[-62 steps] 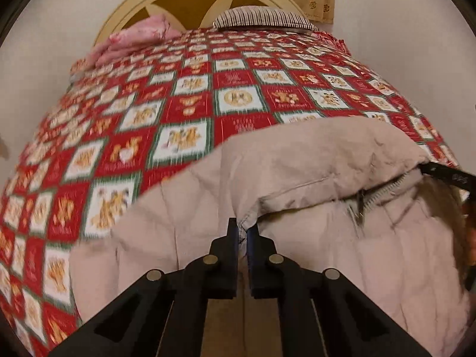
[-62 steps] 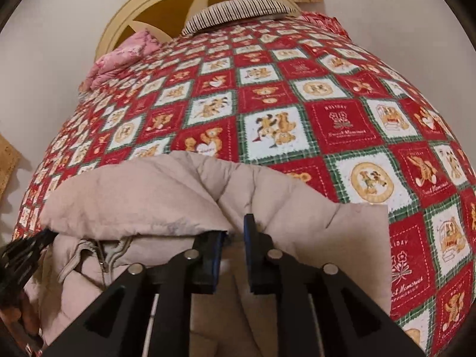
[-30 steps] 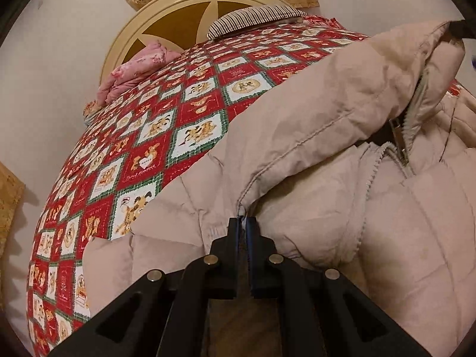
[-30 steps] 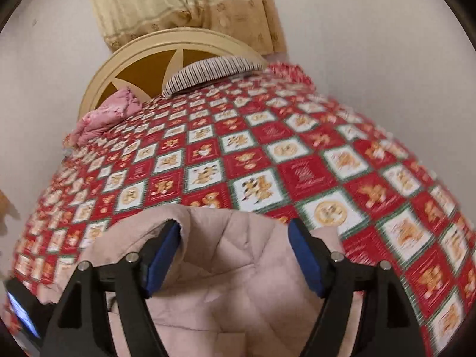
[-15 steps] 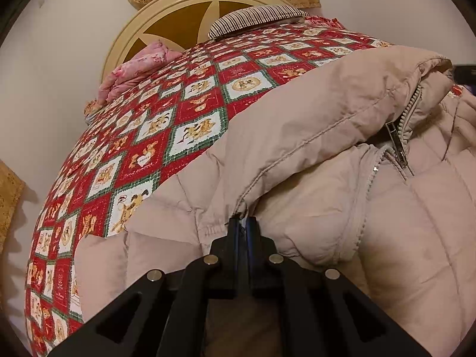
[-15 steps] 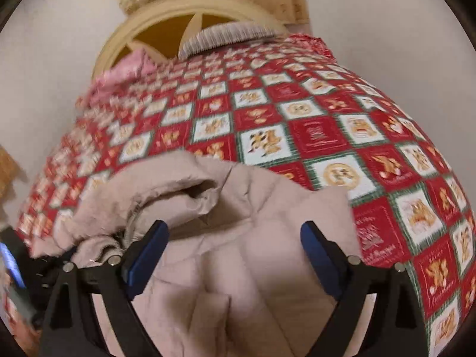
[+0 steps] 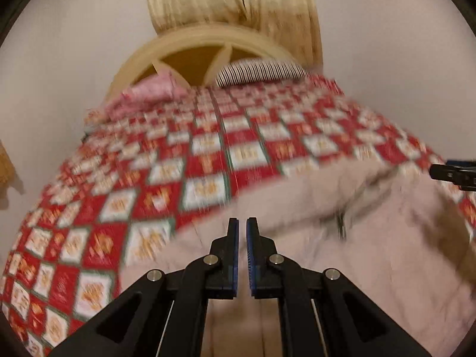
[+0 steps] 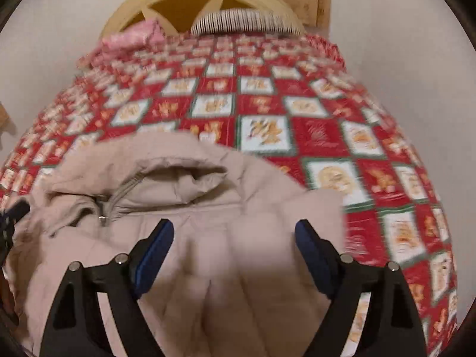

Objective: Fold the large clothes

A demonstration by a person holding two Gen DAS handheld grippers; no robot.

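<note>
A beige padded jacket (image 8: pixel 208 214) lies on the near end of the bed, with its hood and zip toward the headboard. It also shows, blurred, in the left wrist view (image 7: pixel 357 238). My left gripper (image 7: pixel 242 229) hovers above the jacket's left part with its jaws a narrow slit apart and nothing between them. My right gripper (image 8: pixel 233 232) is wide open above the jacket's right part and holds nothing. The right gripper's tip shows at the right edge of the left wrist view (image 7: pixel 452 174).
The bed carries a red, white and green quilt with bear squares (image 8: pixel 267 131). A pink cloth (image 8: pixel 131 38) and a striped pillow (image 8: pixel 247 20) lie by the round cream headboard (image 8: pixel 178 0). A yellow curtain (image 7: pixel 232 6) hangs behind. Walls stand on both sides.
My left gripper has let go of the jacket edge and pulled up and back; the lifted edge has dropped onto the bed. My right gripper stays wide open and has moved slightly.
</note>
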